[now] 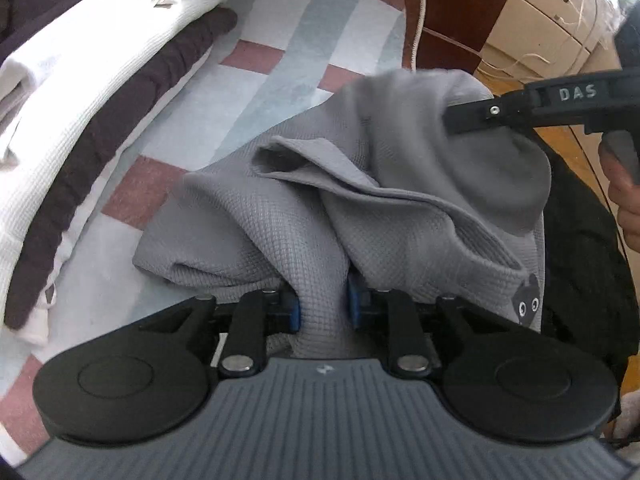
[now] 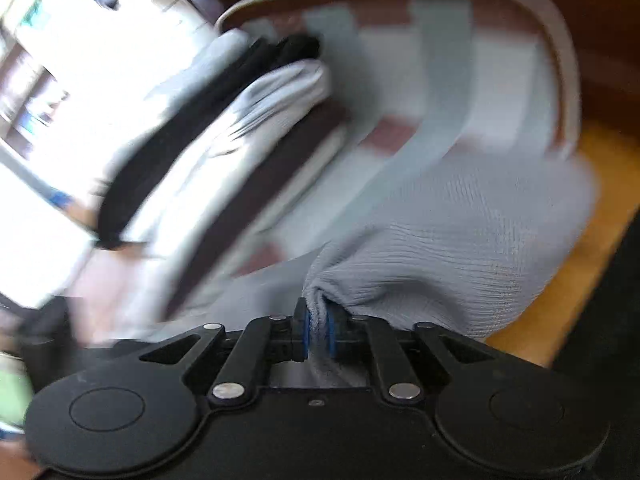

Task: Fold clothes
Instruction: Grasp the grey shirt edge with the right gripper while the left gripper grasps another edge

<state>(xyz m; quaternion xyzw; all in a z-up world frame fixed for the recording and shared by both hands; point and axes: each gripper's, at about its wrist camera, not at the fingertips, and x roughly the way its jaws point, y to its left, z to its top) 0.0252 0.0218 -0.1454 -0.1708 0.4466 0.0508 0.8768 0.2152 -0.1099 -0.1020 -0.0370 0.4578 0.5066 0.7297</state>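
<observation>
Two grips, one garment. Left gripper (image 1: 322, 306) pinches a bunched fold of the grey waffle-knit garment (image 1: 400, 216) between its blue pads; right gripper (image 2: 318, 334) clamps a thin gathered edge of the same cloth (image 2: 460, 240). Garment lies crumpled on the checked cover (image 1: 280, 60), near a stack of folded white and dark clothes (image 1: 100, 92). Judgement: draw the two pinches apart to pull the edge taut before laying it flat, clear of the stack. Right view is motion-smeared; which hem or corner each holds is unclear. Left view shows the right gripper's fingertips buried in cloth.
</observation>
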